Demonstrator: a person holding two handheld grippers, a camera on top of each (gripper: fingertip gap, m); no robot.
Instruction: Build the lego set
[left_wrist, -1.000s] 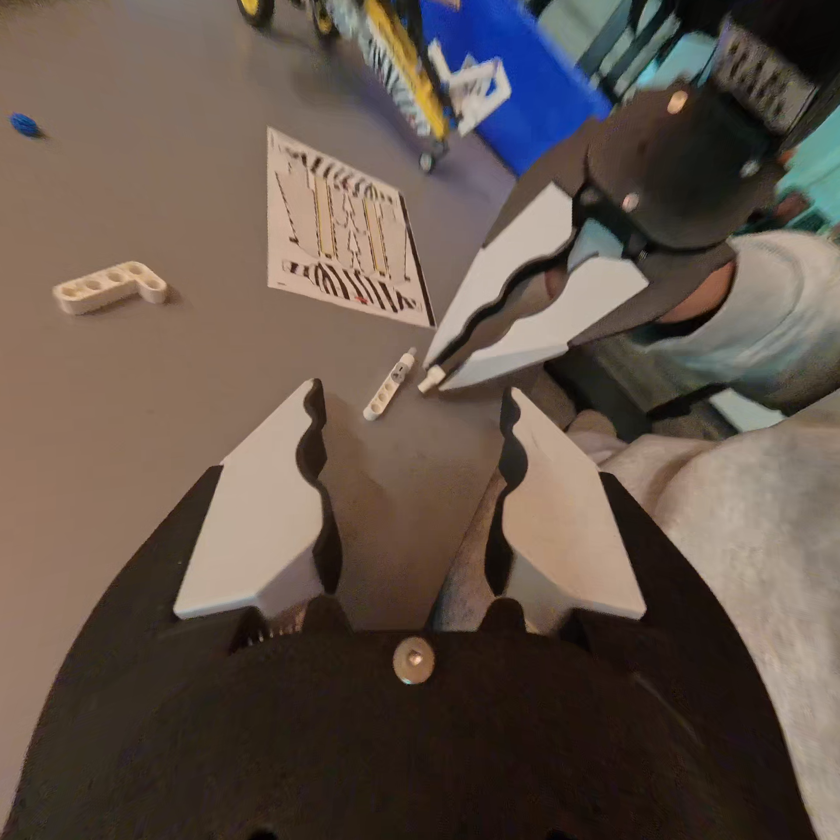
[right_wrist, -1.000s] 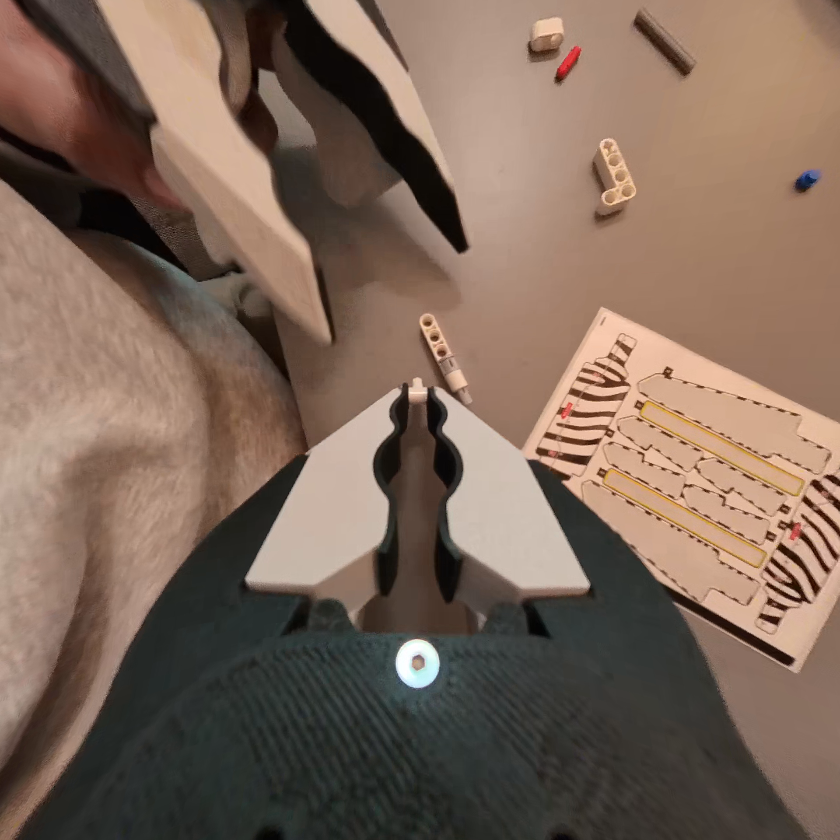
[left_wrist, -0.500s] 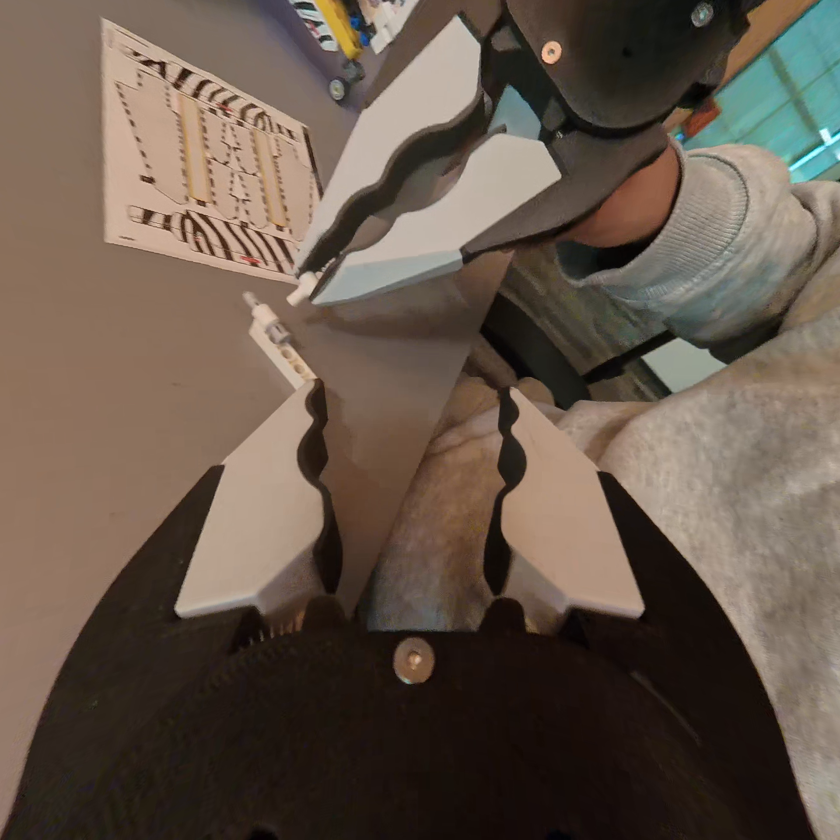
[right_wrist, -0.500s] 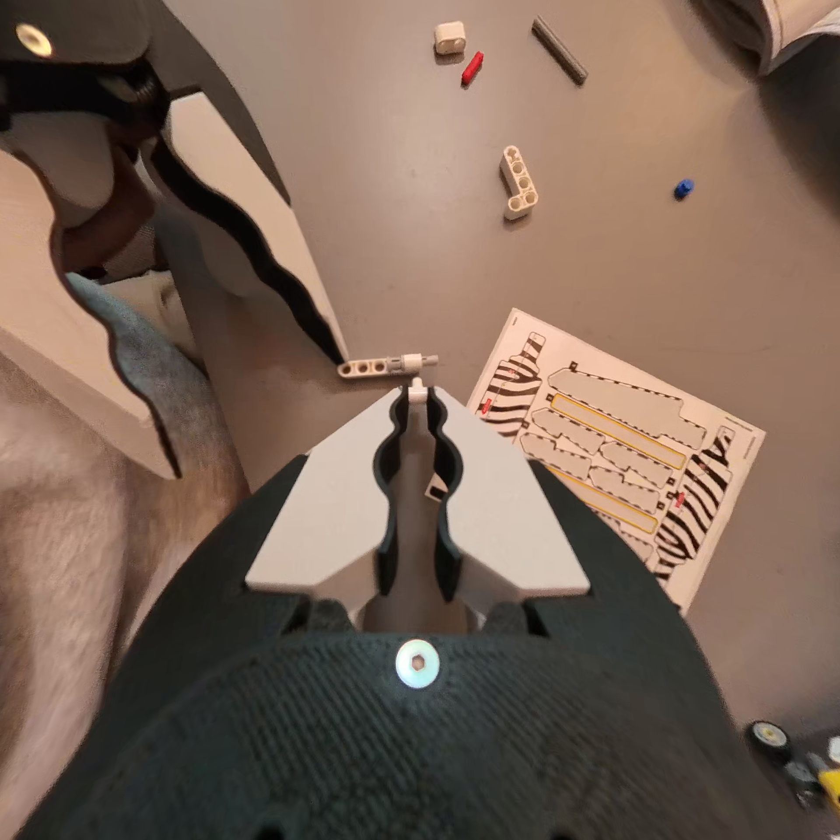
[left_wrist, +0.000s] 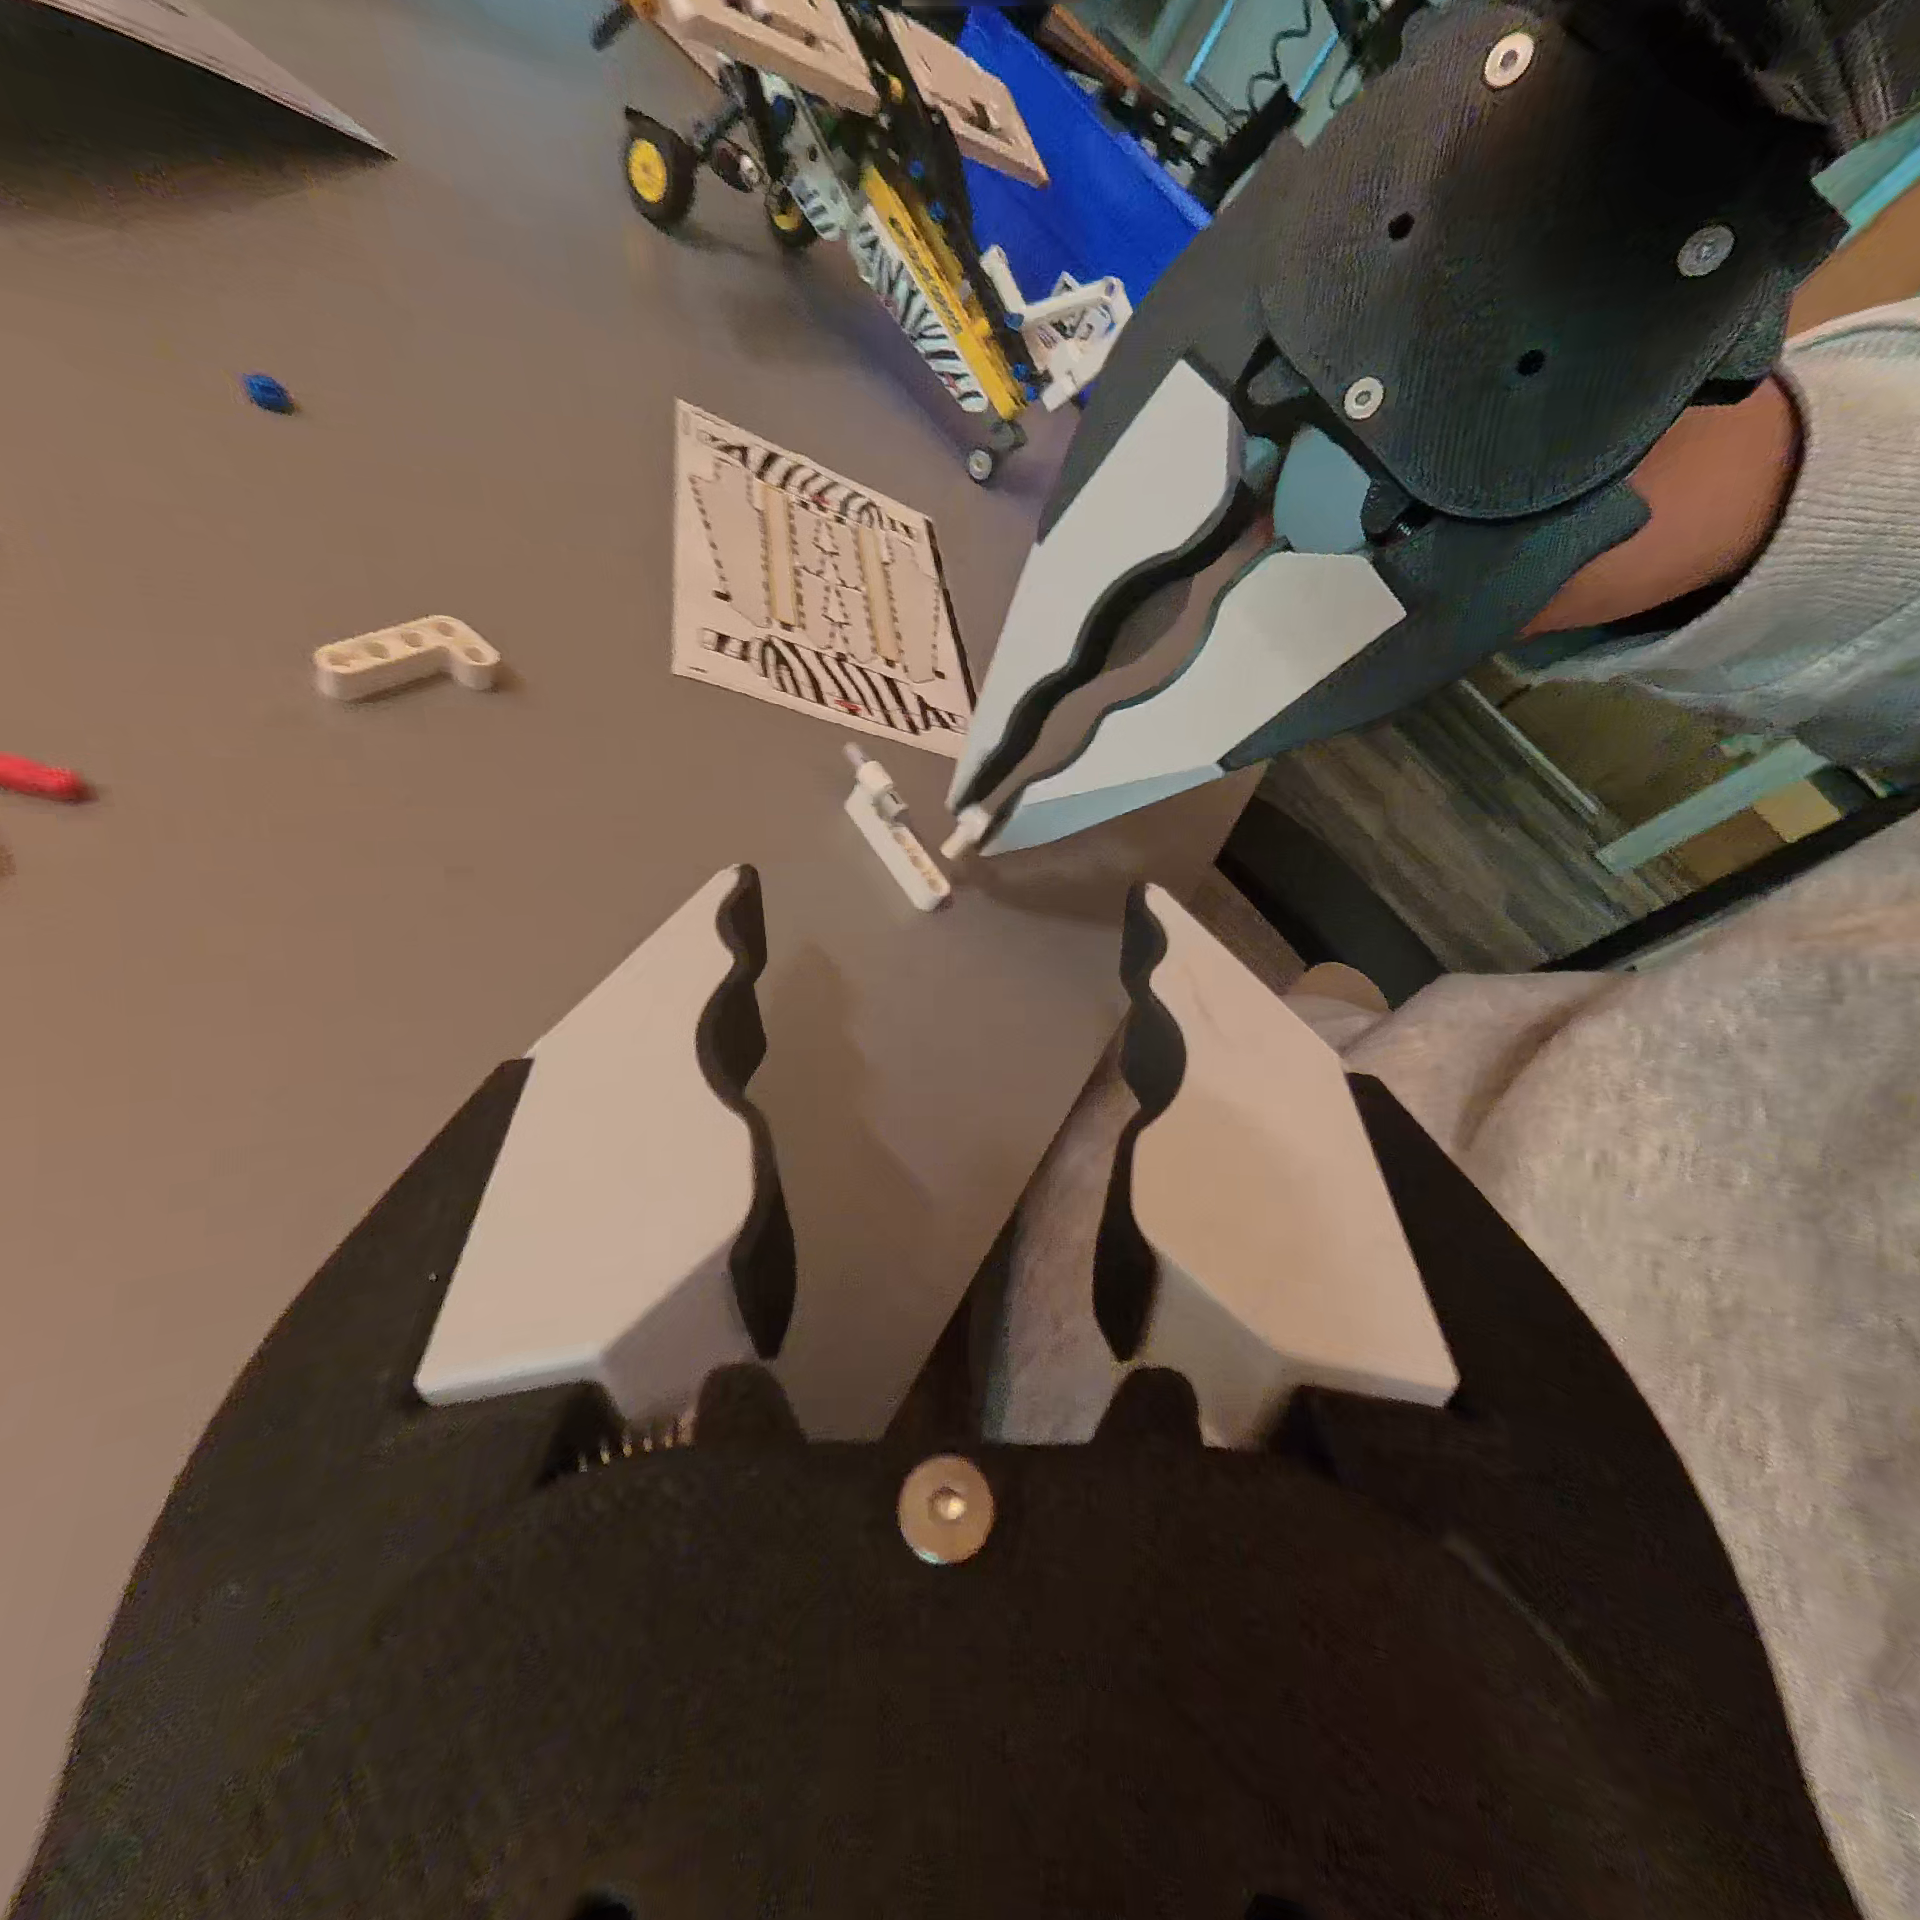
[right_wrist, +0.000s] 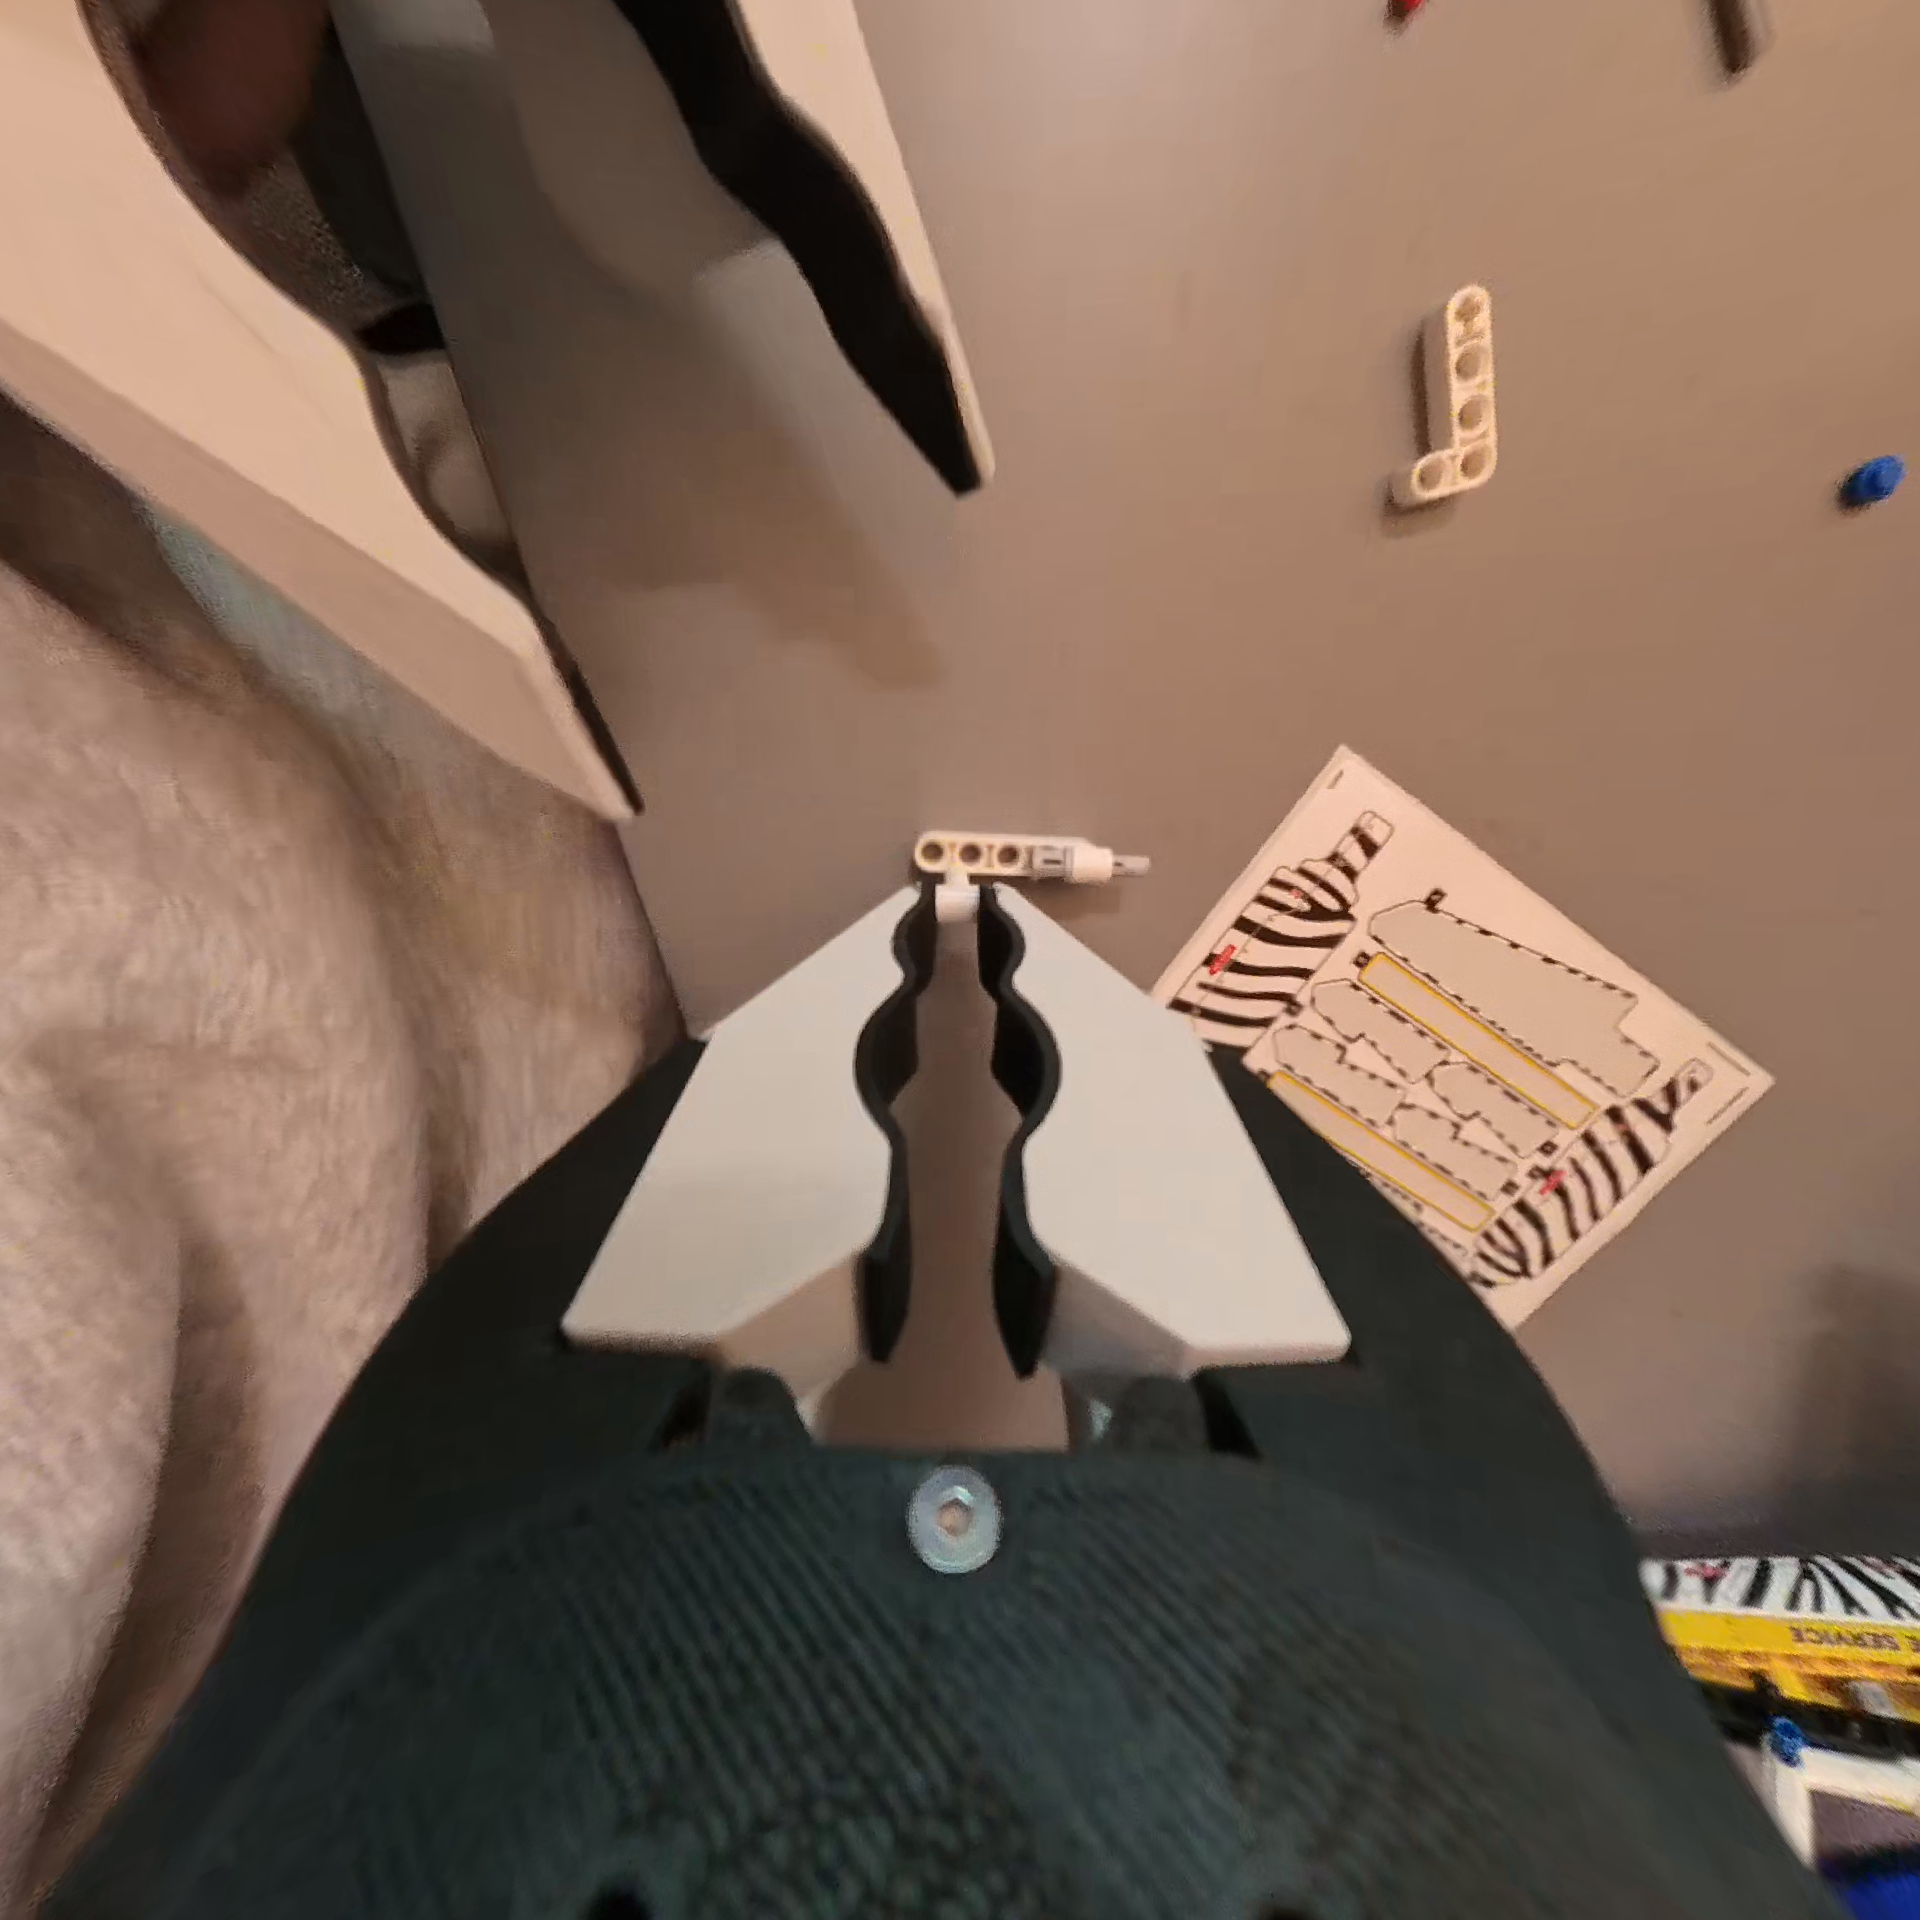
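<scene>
Right hand-held gripper (right_wrist: 958, 906) pinches 1 small white pin (right_wrist: 957, 902) at its tips, just above the white beam (right_wrist: 997, 856) on the counter (left_wrist: 260, 987). Left hand-held gripper (left_wrist: 940, 914) gapes wide, empty. Pin: light, stiff, slippery (grip mid-shaft).

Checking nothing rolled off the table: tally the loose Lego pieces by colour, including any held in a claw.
White: 3 – L-shaped beam, straight beam, pin in the right claw
Blue: 1 – blue piece
Red: 1 – red piece
Dark grey: 1 – grey rod
Total: 6
</scene>
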